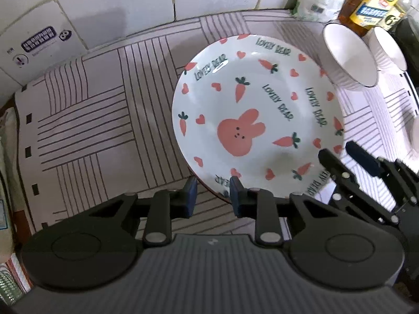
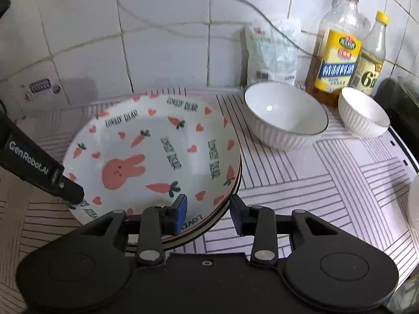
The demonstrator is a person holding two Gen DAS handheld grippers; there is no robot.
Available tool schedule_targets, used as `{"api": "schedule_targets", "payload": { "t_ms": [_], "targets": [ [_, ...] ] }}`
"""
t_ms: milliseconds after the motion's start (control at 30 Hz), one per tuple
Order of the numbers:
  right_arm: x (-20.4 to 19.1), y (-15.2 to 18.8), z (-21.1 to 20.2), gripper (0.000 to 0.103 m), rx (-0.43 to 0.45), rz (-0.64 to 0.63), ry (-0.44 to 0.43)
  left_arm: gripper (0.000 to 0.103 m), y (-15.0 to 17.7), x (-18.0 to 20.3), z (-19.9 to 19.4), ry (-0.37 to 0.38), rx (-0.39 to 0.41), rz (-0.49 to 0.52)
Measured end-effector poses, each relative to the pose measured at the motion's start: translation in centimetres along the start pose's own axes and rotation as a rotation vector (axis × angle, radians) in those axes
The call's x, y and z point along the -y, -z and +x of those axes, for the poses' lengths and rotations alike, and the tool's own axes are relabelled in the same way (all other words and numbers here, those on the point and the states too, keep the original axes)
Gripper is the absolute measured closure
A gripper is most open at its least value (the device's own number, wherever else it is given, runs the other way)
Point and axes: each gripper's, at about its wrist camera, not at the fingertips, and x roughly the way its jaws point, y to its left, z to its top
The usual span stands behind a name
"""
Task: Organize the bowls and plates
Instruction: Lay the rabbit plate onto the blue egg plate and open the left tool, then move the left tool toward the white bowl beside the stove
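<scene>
A white plate (image 1: 258,120) printed with a pink bunny, carrots and hearts lies on top of a stack of plates (image 2: 231,191) on the striped mat. My left gripper (image 1: 213,196) straddles its near rim, pads closed on the edge; in the right wrist view one of its fingers (image 2: 70,192) rests on the plate's left rim. My right gripper (image 2: 208,213) is open around the plate's (image 2: 146,157) near-right rim, one pad over the inside, the other standing off outside. Two white ribbed bowls (image 2: 285,115) (image 2: 364,112) stand upright to the right.
Oil bottles (image 2: 337,52) (image 2: 371,52) and a crumpled bag (image 2: 272,49) stand against the tiled wall behind the bowls. A black appliance (image 2: 400,99) sits at the far right. Another white dish (image 2: 413,204) shows at the right edge. Bare striped mat (image 1: 104,120) lies left of the plate.
</scene>
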Motion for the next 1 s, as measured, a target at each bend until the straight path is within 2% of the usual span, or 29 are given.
{"api": "schedule_targets", "payload": {
  "t_ms": [133,233,333,433,633,733,900,1000],
  "targets": [
    [0.7,-0.3,-3.2,0.060,0.080,-0.050,-0.025,0.077,0.9,1.0,-2.2,-0.013,0.013,0.025],
    [1.8,-0.5,-5.7,0.052,0.122,-0.056,-0.039,0.076,1.6,2.1,-3.8,-0.011,0.021,0.044],
    [3.4,-0.5,-8.2,0.045,0.162,-0.023,-0.054,0.072,2.0,3.8,-5.2,-0.027,0.033,0.052],
    [5.4,-0.8,-10.2,0.037,0.202,0.008,-0.077,0.067,2.4,5.9,-6.6,-0.008,0.058,0.065],
    [10.2,-0.6,-14.4,0.028,0.264,0.015,-0.104,0.061,2.9,10.8,-8.4,-0.015,0.086,0.099],
    [12.6,0.0,-16.0,0.012,0.285,-0.004,-0.114,0.052,3.1,13.1,-9.1,-0.009,0.108,0.106],
    [17.1,1.7,-16.8,0.010,0.300,-0.047,-0.106,0.042,3.6,17.2,-9.6,0.006,0.164,0.127],
    [20.0,2.9,-16.5,0.008,0.297,-0.054,-0.060,0.036,3.8,20.0,-9.4,0.002,0.191,0.154]
  ]
}}
